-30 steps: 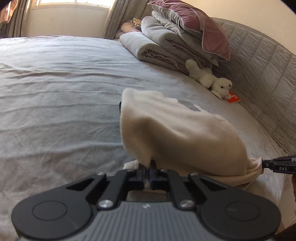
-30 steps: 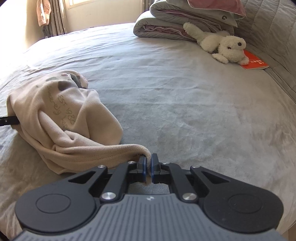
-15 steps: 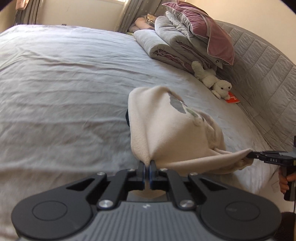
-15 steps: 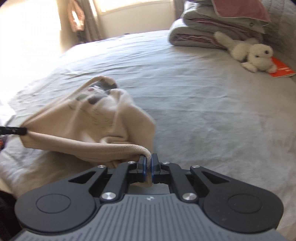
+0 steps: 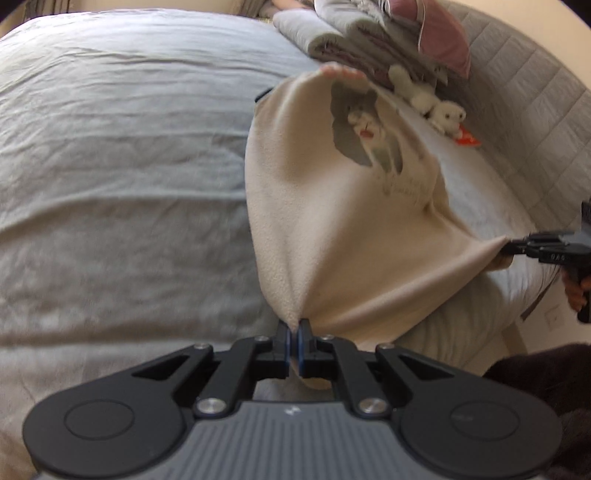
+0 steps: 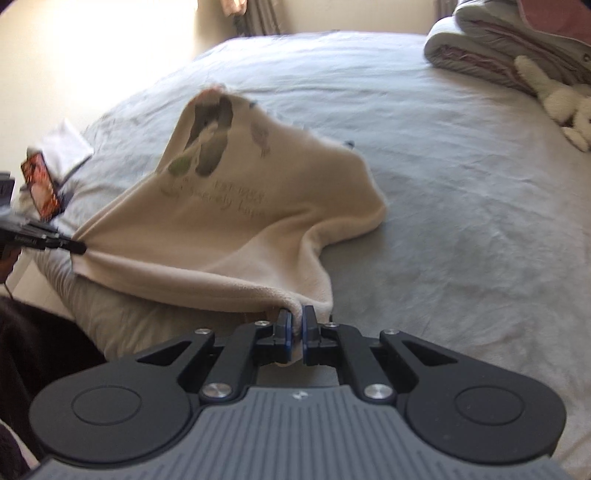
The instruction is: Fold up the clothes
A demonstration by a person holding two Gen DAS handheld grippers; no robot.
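A cream fleece garment (image 5: 332, 229) with a grey printed picture hangs stretched between my two grippers above the grey bed (image 5: 110, 184). My left gripper (image 5: 294, 334) is shut on one corner of its edge. In the right wrist view the same cream garment (image 6: 258, 221) spreads leftward, and my right gripper (image 6: 297, 328) is shut on the other corner. Each gripper shows in the other's view: the right gripper (image 5: 517, 246) at the far right, the left gripper (image 6: 75, 248) at the far left. The garment's far end still touches the bed.
Folded grey quilts and a pink pillow (image 5: 388, 33) are stacked at the headboard, with a white plush toy (image 5: 439, 107) and an orange booklet (image 5: 467, 138) beside them. A small colourful card (image 6: 40, 184) lies near the bed's edge. The bed's edge (image 5: 498, 314) drops off nearby.
Both grippers have risen and drawn apart, lifting the garment from a crumpled heap on the bed into a stretched, hanging sheet with its print showing.
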